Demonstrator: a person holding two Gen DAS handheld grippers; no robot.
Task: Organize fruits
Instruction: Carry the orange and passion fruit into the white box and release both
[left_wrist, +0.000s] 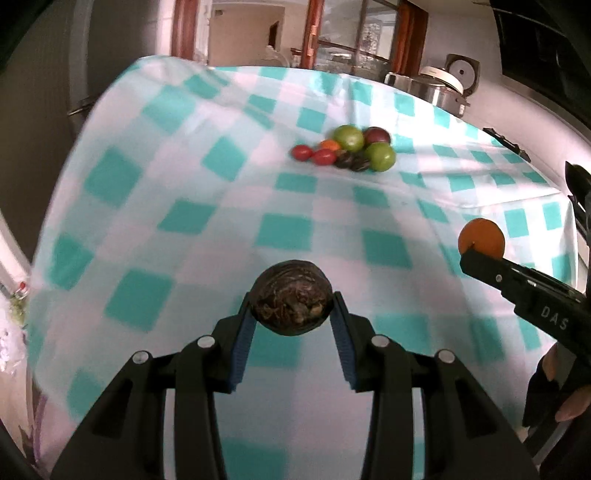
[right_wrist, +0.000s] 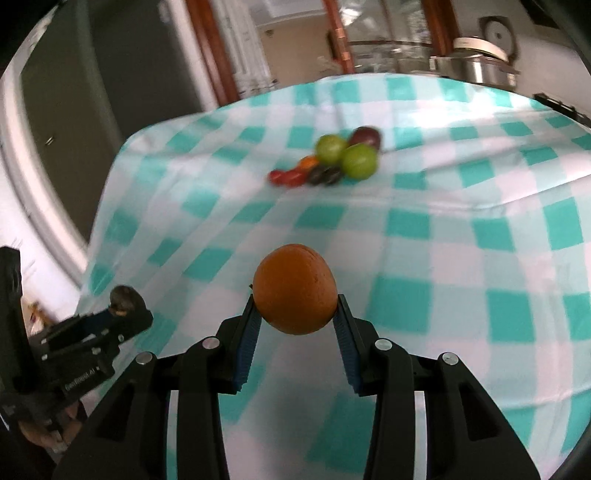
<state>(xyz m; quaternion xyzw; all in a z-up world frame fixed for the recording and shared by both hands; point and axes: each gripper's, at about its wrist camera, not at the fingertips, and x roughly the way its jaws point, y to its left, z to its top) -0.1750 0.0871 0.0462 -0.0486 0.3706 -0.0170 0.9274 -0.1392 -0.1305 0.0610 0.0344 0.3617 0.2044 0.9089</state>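
Left wrist view is showing the left gripper (left_wrist: 291, 314) pinching a dark wrinkled fruit (left_wrist: 290, 297) across its widest part, the blue ribbed pads (left_wrist: 245, 332) pressing on both flanks while it is hanging clear above the checked tablecloth (left_wrist: 184, 177). Right wrist view is showing the right gripper (right_wrist: 295, 312) squeezing a smooth orange fruit (right_wrist: 294, 289) the same way, pads on its two sides, also held off the cloth. Each tool is appearing at the edge of the other's view, so the two are travelling side by side, both on the near side of the fruit pile (left_wrist: 345, 147). That pile is sitting well beyond both grippers toward the far part of the table: two green fruits (left_wrist: 349, 137), a purple one (left_wrist: 376, 135) behind them, two red ones (left_wrist: 312, 154) on the pile's left, a small orange one (left_wrist: 330, 144) and a pair of dark shrivelled ones (left_wrist: 351, 160) in front, all touching or nearly so. Judging by its creased skin, the dark fruit is probably light with a brittle or leathery shell, so a firm hold across the middle is suiting it. The orange fruit is looking smooth and round, likely to slip or bruise, so a centred, moderate grip seems wiser. Behind the pile, beyond the table edge, a metal cooker (left_wrist: 439, 90) is standing.
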